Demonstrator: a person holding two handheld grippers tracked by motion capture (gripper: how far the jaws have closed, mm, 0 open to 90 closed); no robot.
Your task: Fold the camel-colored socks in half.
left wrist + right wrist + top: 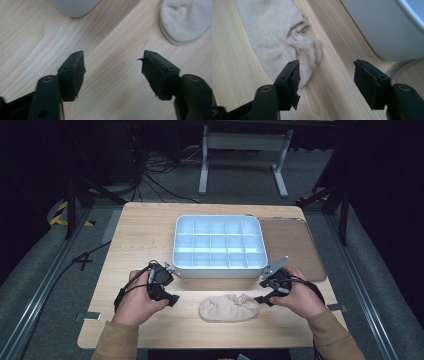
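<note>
Beige sock (229, 308) flat on wooden table (145, 232), near front edge, between left gripper (171, 297) and right gripper (263, 299). Both with jaws wide apart, nothing between them. Just behind: white divided tray (219, 245), compartments bare. Clear lid (292, 245) beside tray. Right gripper view (325, 72): sock's cuff folds, close.

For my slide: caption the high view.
Two open claws flank a beige sock before a white divided tray.
</note>
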